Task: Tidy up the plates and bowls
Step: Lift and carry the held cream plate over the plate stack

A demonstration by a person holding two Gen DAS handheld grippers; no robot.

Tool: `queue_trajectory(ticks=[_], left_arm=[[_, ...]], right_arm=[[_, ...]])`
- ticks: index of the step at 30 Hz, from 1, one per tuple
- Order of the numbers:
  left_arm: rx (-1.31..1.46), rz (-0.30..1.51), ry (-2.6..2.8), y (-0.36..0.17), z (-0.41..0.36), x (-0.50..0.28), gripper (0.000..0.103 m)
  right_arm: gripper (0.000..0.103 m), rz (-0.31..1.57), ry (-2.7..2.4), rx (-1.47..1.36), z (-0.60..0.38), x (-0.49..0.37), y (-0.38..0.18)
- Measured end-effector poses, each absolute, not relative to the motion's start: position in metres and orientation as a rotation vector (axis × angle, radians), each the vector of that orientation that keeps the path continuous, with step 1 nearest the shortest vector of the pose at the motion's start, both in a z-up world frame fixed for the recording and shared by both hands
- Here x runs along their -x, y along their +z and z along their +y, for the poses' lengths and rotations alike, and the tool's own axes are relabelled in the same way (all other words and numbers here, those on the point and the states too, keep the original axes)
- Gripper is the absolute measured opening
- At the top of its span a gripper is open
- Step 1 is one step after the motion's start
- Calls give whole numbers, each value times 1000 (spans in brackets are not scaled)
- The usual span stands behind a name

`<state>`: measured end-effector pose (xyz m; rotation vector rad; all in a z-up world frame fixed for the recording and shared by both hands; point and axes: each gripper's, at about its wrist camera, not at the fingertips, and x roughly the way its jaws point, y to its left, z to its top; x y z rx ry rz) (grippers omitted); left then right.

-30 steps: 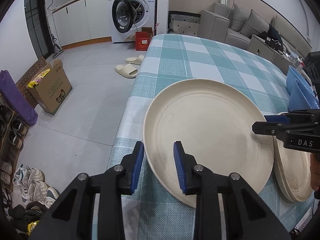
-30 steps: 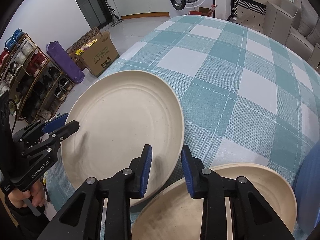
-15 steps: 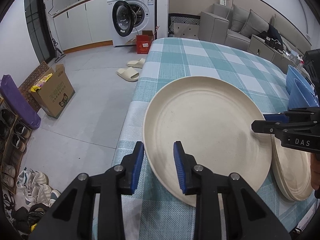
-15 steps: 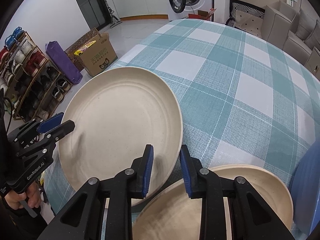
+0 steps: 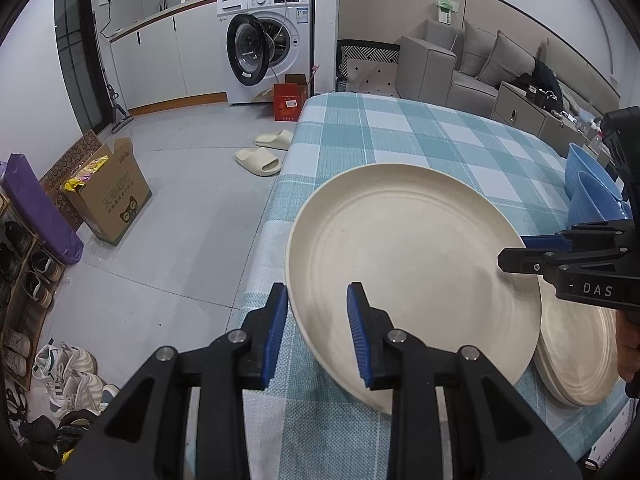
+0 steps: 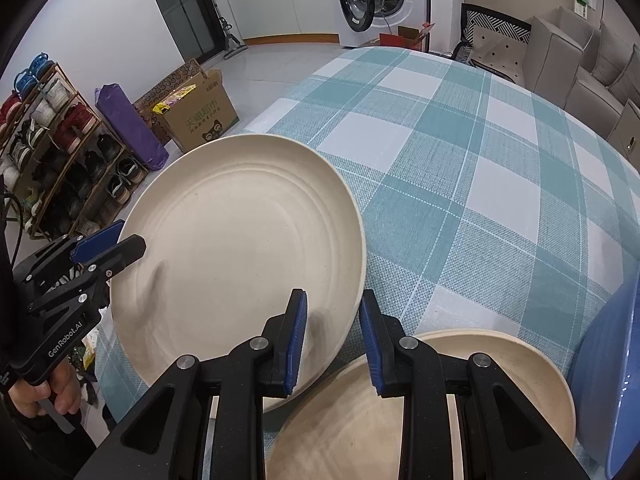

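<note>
A table (image 6: 472,184) under a teal check cloth fills the foreground of a living space, with a washer (image 5: 266,46) and sofa (image 5: 480,60) behind.

Left gripper (image 5: 318,330): jaws narrow, clamped across the near rim of a cream plate (image 5: 404,268). Right gripper (image 6: 332,338): jaws narrow, clamped on the opposite rim of the same plate. Both grips show the rim running between the blue pads. The plate appears raised and tilted, clear of the cloth on at least one side; exact clearance cannot be told.

Just beside it, towards the right gripper, lies a stack (image 6: 420,404) of matching plates on the cloth. Blue bowls (image 5: 592,192) stand at the far right edge.

Assessment: the step in hand is carrying the plate to the stack. The next move calls for shifting both hands together towards the stack, levelling the plate, centring it over the top plate, lowering, then releasing both rims. Uneven hand motion risks twisting the plate out of one grip.
</note>
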<state>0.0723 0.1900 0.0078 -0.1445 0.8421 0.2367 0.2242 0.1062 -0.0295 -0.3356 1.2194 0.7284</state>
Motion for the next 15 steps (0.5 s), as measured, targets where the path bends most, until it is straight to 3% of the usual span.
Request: queue_trajectory(ticks=[15], left_arm=[[125, 806, 218, 25, 176, -67, 29]], right_arm=[[28, 1207, 729, 352, 94, -220, -11]])
